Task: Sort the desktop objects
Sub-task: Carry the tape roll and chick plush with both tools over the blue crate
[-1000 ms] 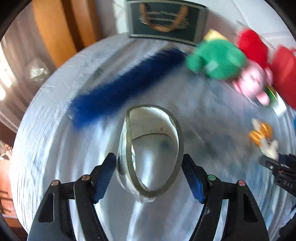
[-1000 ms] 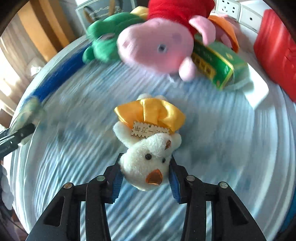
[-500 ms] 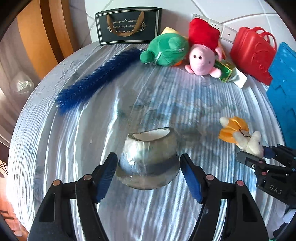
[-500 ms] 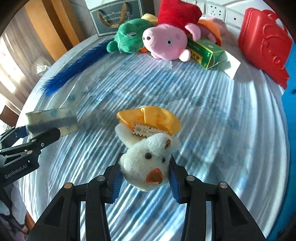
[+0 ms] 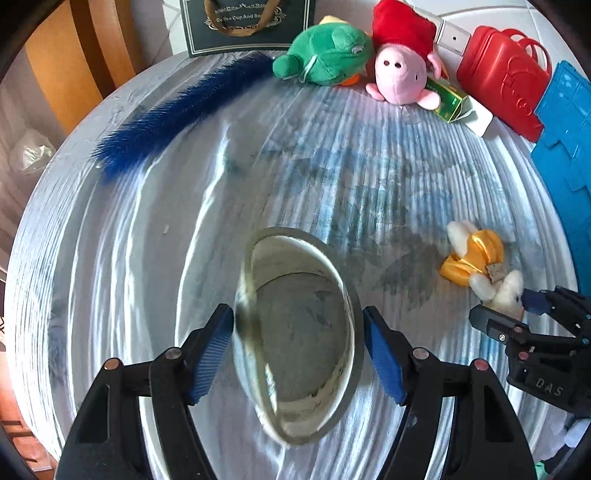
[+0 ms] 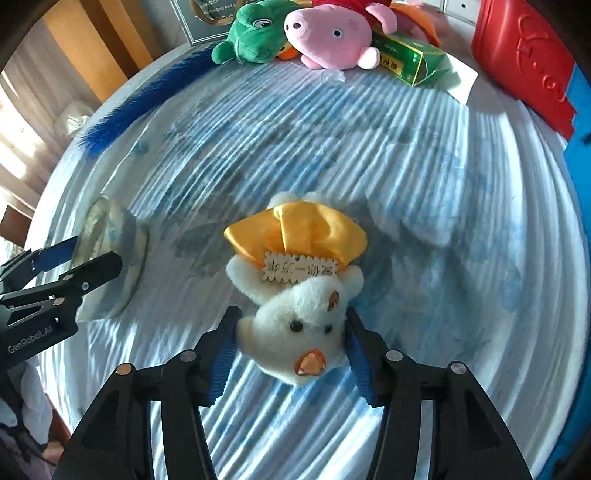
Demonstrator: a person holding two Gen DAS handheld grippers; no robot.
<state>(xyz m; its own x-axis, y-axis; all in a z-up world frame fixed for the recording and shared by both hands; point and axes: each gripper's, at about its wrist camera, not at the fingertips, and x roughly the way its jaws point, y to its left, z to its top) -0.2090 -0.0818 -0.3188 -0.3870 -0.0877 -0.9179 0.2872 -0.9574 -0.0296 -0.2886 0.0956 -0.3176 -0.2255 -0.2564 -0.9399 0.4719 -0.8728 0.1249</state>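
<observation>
My left gripper point(image 5: 299, 354) is shut on a roll of clear tape point(image 5: 295, 332), held on edge above the table with its hole facing the camera. It also shows in the right wrist view point(image 6: 110, 258) at the left. My right gripper point(image 6: 291, 350) is shut on the head of a white plush duck point(image 6: 299, 328) with a yellow satin bow point(image 6: 295, 232) and a paper tag. The duck also shows in the left wrist view point(image 5: 487, 266) at the right, between the right gripper's fingers point(image 5: 495, 325).
Along the back edge lie a blue fluffy brush point(image 5: 177, 114), a dark gift bag point(image 5: 243, 26), a green plush frog point(image 6: 258, 33), a pink pig plush point(image 6: 328, 37), a green box point(image 6: 406, 59), a red case point(image 6: 528, 62) and a blue mat point(image 5: 569, 147). The striped tablecloth point(image 6: 424, 184) covers the table.
The tape roll has turned in my left gripper from lying flat to standing on edge with its hole toward the camera. Both grippers have shifted slightly; the duck stays held.
</observation>
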